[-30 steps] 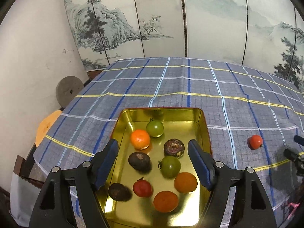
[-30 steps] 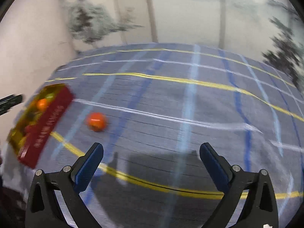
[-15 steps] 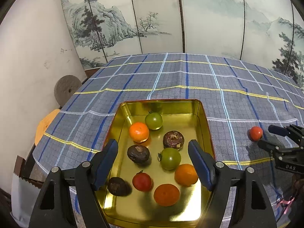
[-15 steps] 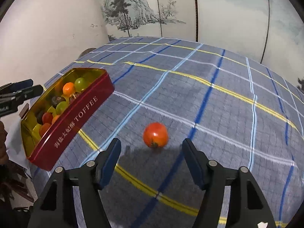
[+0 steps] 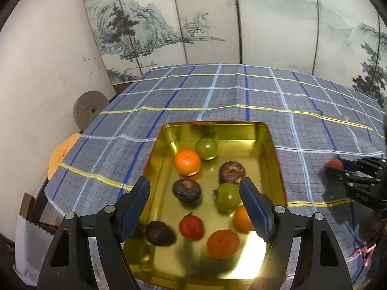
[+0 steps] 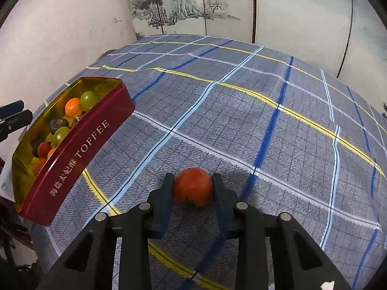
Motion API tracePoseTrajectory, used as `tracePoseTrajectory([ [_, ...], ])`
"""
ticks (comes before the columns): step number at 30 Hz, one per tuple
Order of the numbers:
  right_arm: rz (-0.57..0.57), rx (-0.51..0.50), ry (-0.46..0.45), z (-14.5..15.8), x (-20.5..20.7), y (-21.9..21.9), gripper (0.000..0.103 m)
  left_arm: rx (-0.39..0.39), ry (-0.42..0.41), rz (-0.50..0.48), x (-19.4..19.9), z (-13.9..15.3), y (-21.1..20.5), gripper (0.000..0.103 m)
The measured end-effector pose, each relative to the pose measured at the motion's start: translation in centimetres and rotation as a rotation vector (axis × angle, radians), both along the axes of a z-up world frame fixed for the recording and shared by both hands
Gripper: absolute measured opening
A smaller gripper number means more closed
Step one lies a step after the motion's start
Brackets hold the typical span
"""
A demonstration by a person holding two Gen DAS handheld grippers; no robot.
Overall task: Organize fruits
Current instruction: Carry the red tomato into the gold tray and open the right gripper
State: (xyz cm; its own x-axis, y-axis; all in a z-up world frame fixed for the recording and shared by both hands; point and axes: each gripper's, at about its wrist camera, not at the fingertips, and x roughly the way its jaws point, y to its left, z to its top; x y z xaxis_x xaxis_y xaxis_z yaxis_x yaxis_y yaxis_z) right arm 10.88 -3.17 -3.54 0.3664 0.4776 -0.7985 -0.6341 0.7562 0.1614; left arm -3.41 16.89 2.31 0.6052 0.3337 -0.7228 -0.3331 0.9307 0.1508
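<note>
A red tomato (image 6: 193, 187) lies on the plaid tablecloth, and my right gripper (image 6: 193, 183) is shut on it, a pad pressing each side. In the left wrist view the same tomato (image 5: 334, 163) peeks out at the far right between that gripper's fingers. A red tin (image 6: 79, 154), gold inside (image 5: 275, 159), holds several fruits: a green tomato (image 5: 206, 148), an orange mandarin (image 5: 187, 162), dark round fruits and a small red tomato (image 5: 191, 227). My left gripper (image 5: 194, 207) hovers open over the tin's near half with nothing between its fingers.
The plaid cloth (image 6: 266, 111) covers the table out to a painted folding screen (image 5: 241, 19) behind it. A round grey stone disc (image 5: 90, 109) and an orange object (image 5: 63, 154) sit off the table's left edge by the white wall.
My right gripper moved up to the lone tomato and closed from wide open onto it. The left gripper stayed over the tin, still open.
</note>
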Motion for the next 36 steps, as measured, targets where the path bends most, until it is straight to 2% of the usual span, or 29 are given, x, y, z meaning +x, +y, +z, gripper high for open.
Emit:
tracePoseTrajectory([
  [7,-0.009,0.111,-0.018,3.0,-4.0,-1.7,0.029,0.009,0.01,0.06,-2.1,-0.4,2.5,0.077],
  [14,0.023,0.157,-0.047,5.9,-7.3,-1.3,0.029,0.0,0.005,0.088,-3.4,-0.5,3.7,0.077],
  [25,0.142,0.186,-0.062,7.9,-9.7,3.5,0.029,0.03,-0.032,0.111,-5.0,0.3,4.6,0.077],
  [36,0.275,0.201,-0.032,8.1,-10.0,10.7,0.029,0.044,-0.045,0.14,-5.9,0.1,6.0,0.077],
])
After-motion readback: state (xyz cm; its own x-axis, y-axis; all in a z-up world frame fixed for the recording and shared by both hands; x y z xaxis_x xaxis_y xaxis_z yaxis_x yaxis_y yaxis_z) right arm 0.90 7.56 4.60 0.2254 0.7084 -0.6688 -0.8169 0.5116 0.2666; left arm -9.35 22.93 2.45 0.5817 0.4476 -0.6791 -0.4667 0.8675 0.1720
